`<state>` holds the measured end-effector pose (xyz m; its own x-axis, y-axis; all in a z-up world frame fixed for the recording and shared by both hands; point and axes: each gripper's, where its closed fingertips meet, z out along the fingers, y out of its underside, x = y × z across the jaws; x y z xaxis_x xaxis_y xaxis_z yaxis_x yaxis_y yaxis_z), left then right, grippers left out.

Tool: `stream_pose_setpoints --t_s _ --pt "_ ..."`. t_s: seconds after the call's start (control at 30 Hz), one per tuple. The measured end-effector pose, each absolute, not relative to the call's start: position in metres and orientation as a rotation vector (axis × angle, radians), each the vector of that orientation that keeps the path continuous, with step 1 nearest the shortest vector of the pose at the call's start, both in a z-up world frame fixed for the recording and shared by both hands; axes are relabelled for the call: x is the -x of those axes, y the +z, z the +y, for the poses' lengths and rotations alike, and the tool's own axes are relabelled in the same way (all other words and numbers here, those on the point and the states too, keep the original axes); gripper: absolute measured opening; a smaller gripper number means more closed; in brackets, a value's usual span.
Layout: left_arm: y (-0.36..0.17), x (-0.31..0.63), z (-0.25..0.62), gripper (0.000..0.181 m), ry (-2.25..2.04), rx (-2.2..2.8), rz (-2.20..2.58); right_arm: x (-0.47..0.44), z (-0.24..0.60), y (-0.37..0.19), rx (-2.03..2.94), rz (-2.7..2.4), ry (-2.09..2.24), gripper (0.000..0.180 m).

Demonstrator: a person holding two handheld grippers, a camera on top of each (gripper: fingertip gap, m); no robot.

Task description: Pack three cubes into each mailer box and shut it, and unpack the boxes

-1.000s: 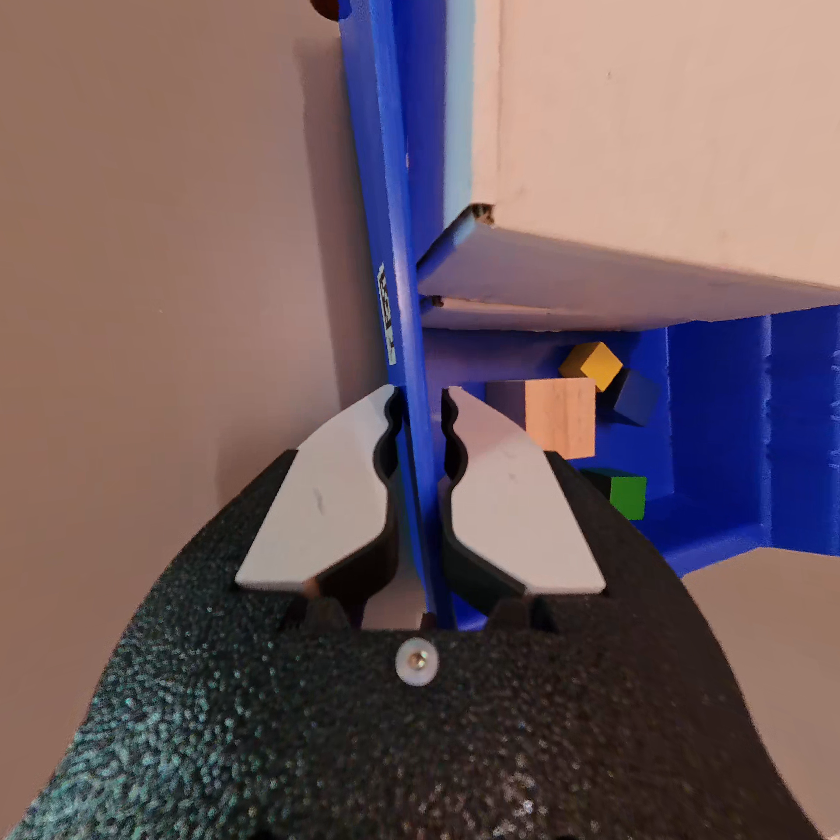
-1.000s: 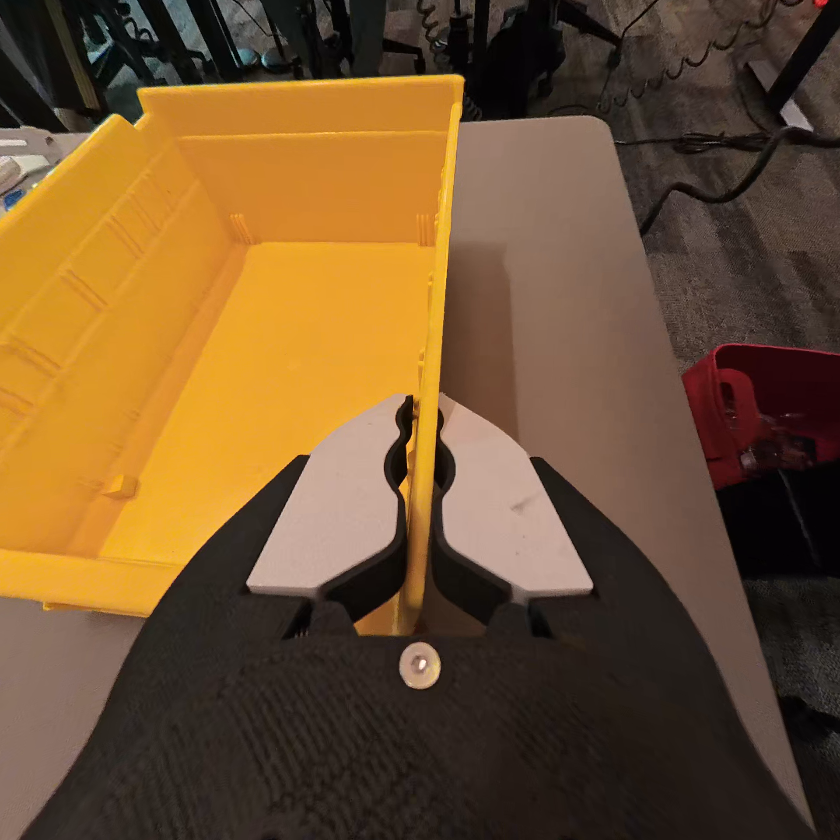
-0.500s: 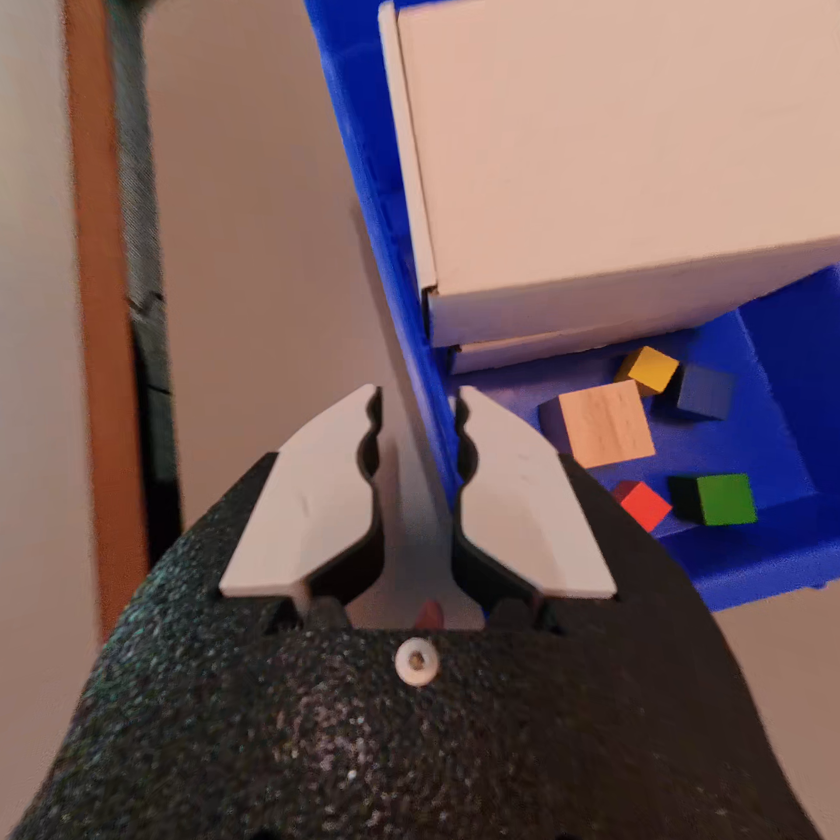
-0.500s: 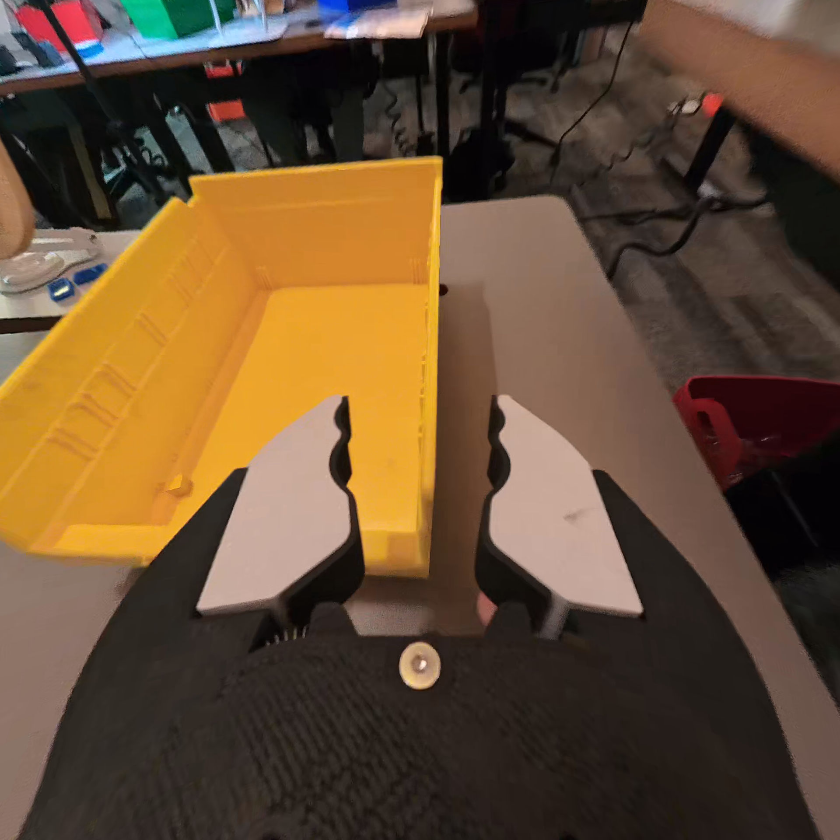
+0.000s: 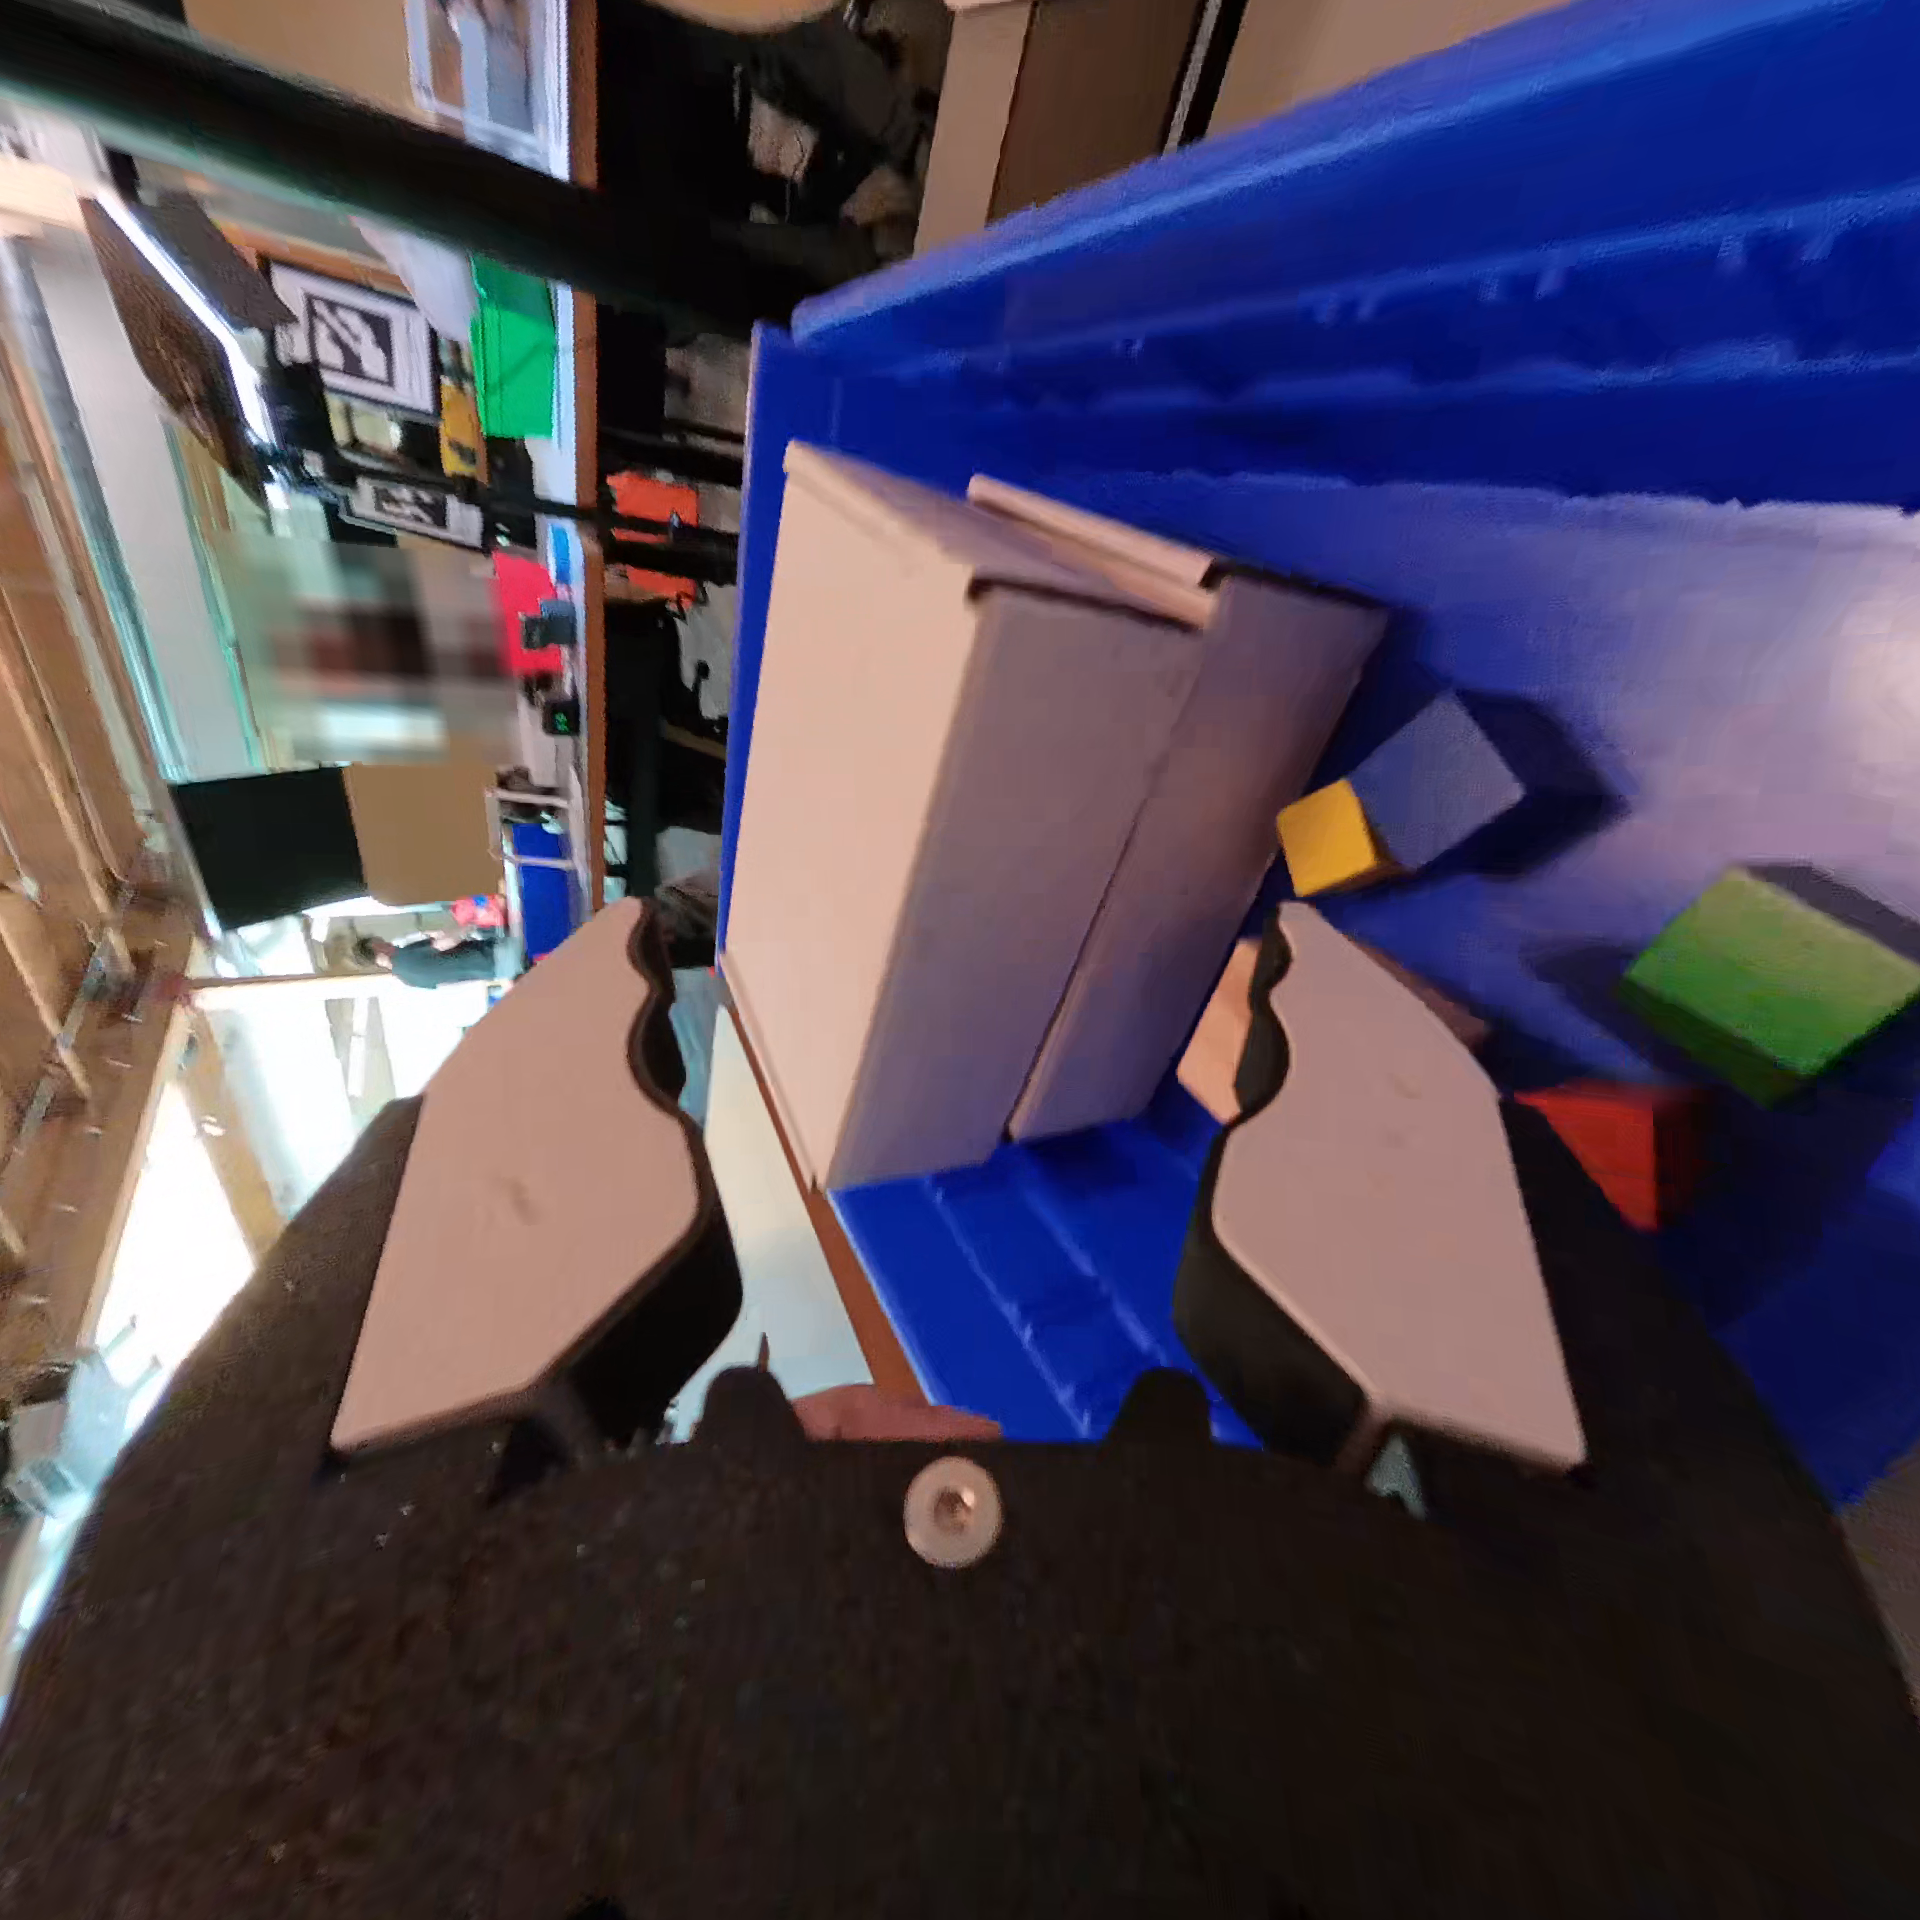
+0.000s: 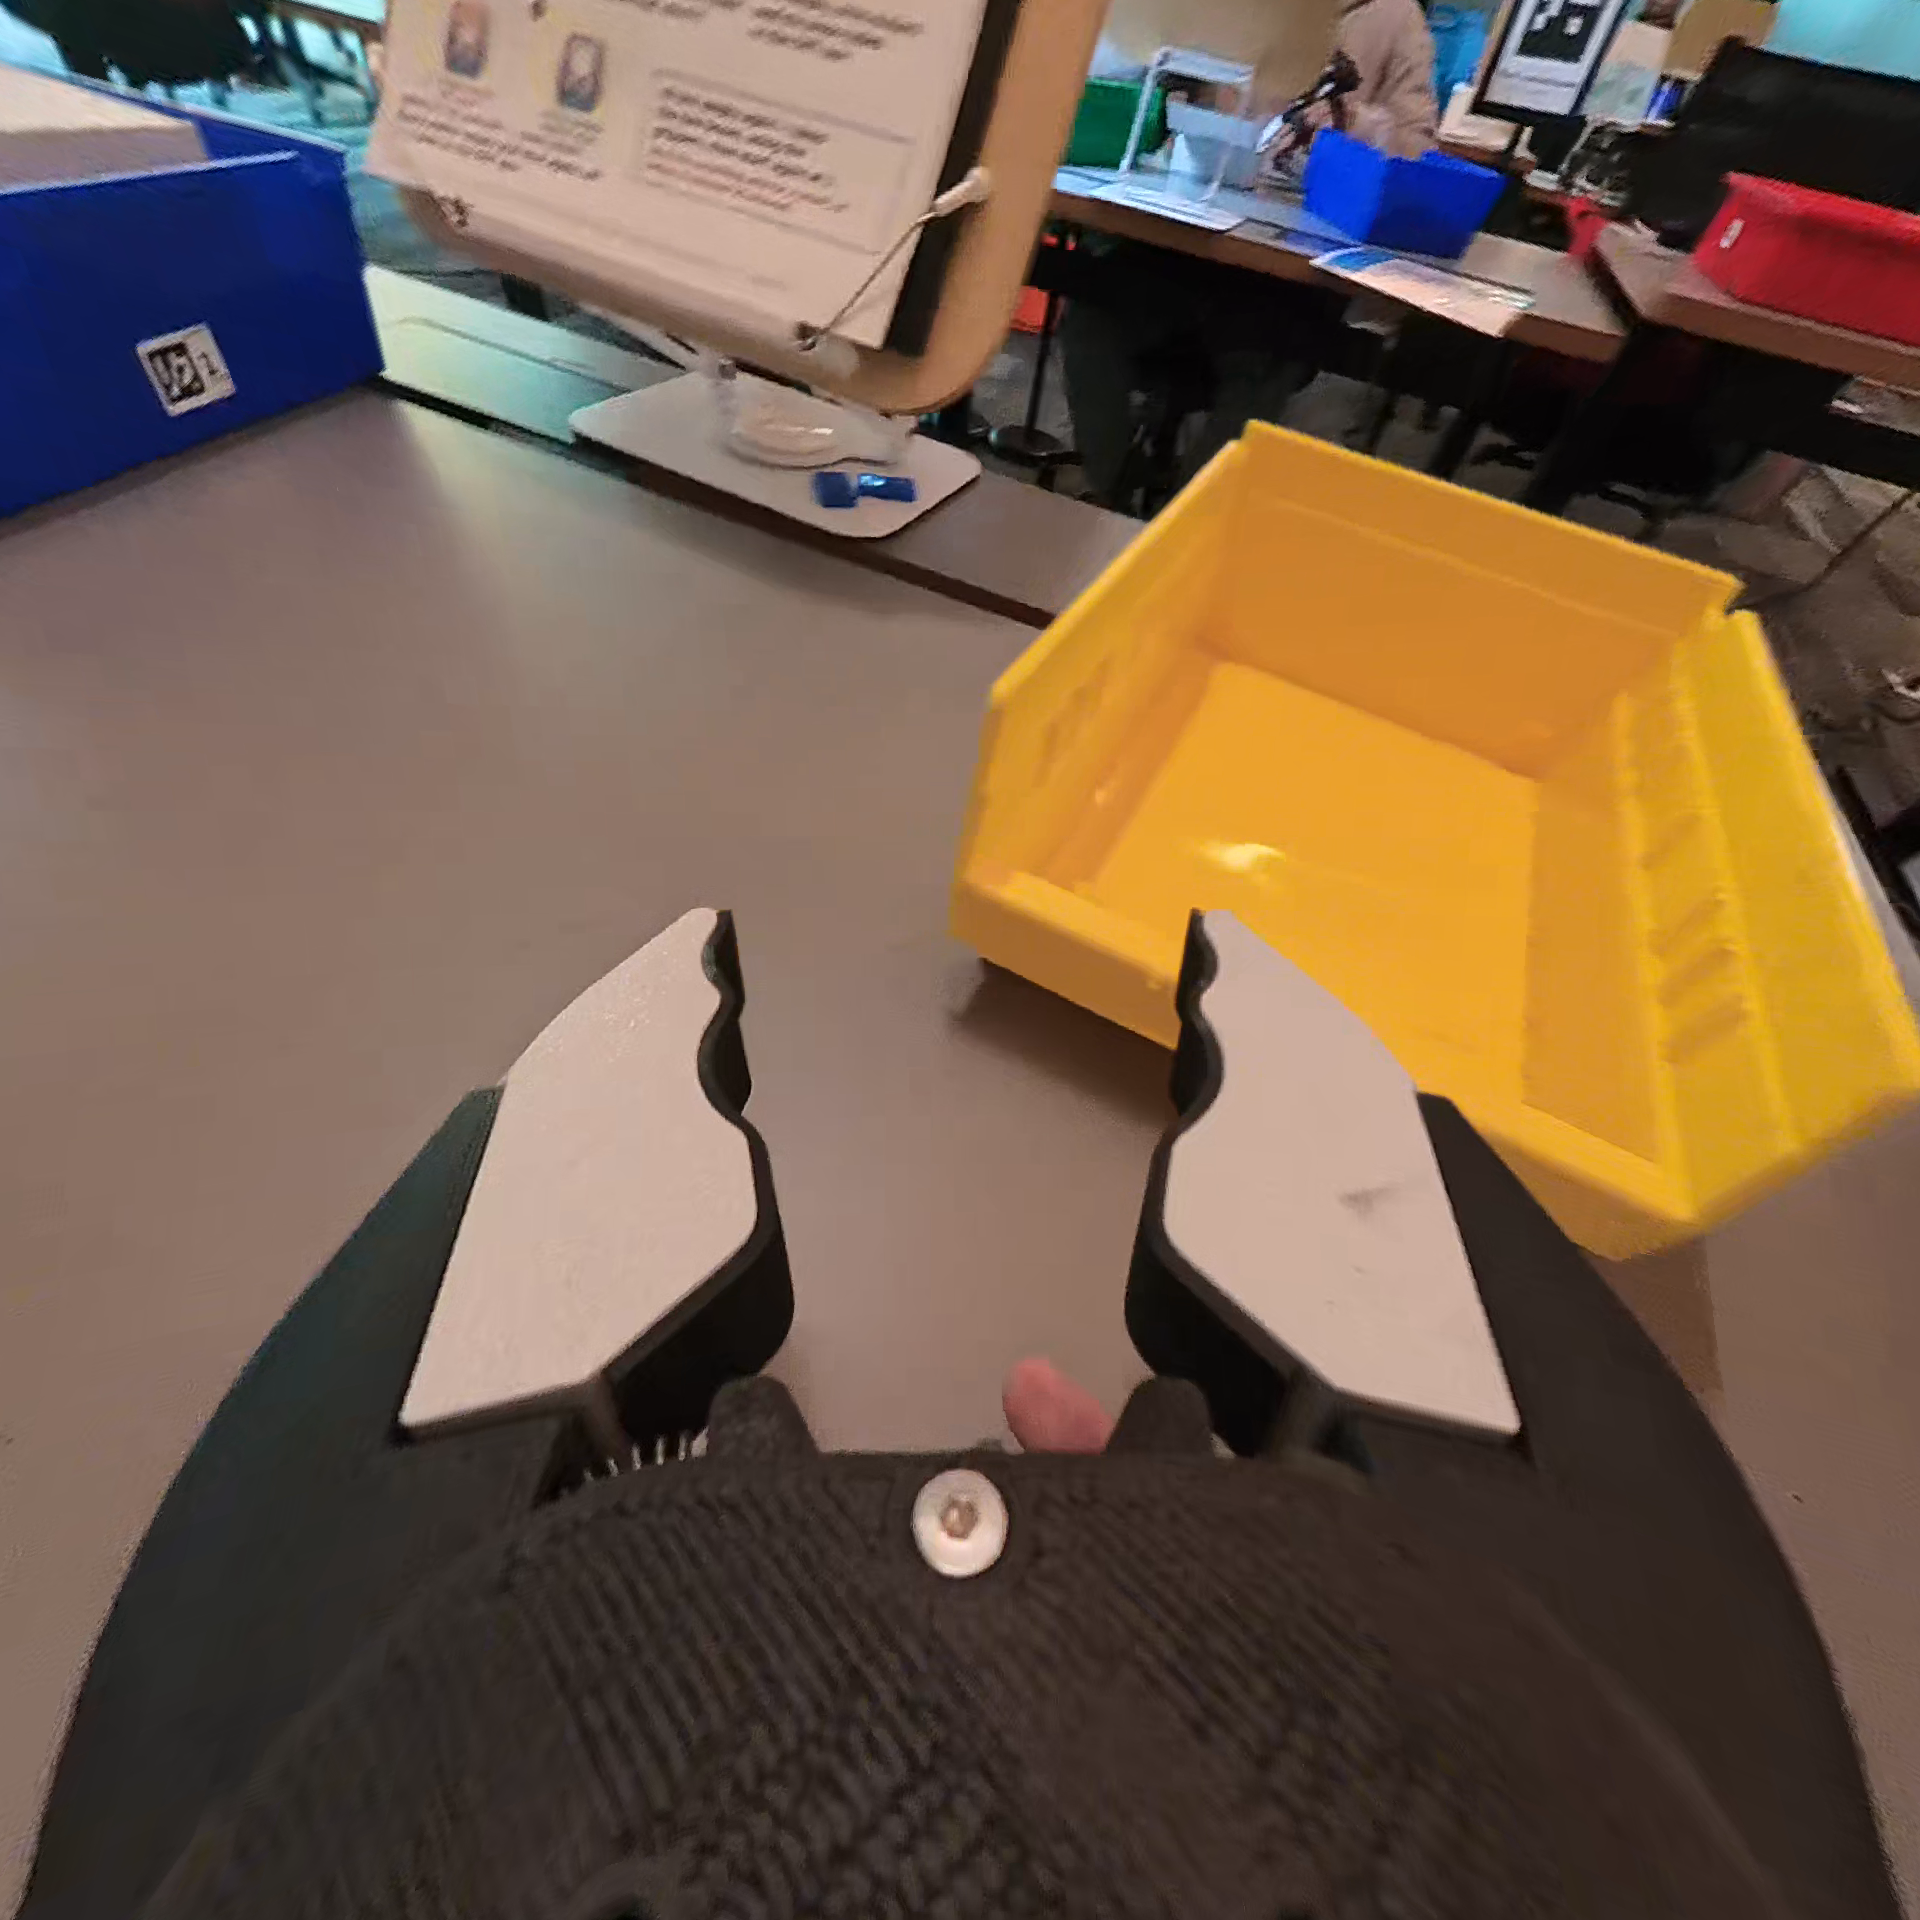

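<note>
Blue plastic fills the left wrist view: a blue bin [image 5: 1455, 343], seen rolled sideways by the tilted camera, holds two white mailer boxes [image 5: 935, 790] stacked flat against each other, both shut as far as can be seen. Loose cubes lie beside them on the bin floor: a yellow cube [image 5: 1330, 847], a dark blue cube [image 5: 1439, 774], a green cube [image 5: 1766, 987], a red cube [image 5: 1621, 1138] and a plain wooden cube [image 5: 1210, 1049] half hidden behind one finger. The left gripper [image 5: 956, 977] hangs with its jaws spread wide and nothing between them, lined up on the end of the stacked boxes, likely in readiness to draw one out for packing.

In the right wrist view the right gripper [image 6: 956, 982] is likewise spread and empty above the grey table [image 6: 416, 779]. The yellow bin [image 6: 1455, 831], empty, sits just ahead to the right, apparently set there to receive finished boxes. A corner of the blue bin shows at far left, well apart from the yellow one, leaving bare working space between.

Motion blur smears the bin ribs and cube edges. Whether more cubes lie behind the boxes cannot be told, and the boxes' contents are unseen. A clipboard stand [image 6: 727, 208] with a printed sheet rises behind the table.
</note>
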<state>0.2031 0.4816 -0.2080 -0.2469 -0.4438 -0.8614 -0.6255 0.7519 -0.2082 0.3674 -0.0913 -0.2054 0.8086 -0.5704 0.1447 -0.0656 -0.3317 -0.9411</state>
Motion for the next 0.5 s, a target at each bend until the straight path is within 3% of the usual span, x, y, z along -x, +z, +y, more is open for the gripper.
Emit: stream_pose_setpoints --t_s 0.27,0.43,0.5 --pt "-0.23 -0.231 0.489 0.091 0.461 0.62 1.827 -0.347 -0.074 -0.206 1.912 0.349 -0.602 0.079" --pt "-0.23 -0.231 0.49 0.055 0.466 0.63 1.803 -0.346 -0.081 -0.208 1.922 0.331 -0.594 0.078" --pt "-0.229 -0.23 0.488 0.054 0.47 0.604 1.803 -0.347 -0.083 -0.208 1.907 0.349 -0.578 0.076"
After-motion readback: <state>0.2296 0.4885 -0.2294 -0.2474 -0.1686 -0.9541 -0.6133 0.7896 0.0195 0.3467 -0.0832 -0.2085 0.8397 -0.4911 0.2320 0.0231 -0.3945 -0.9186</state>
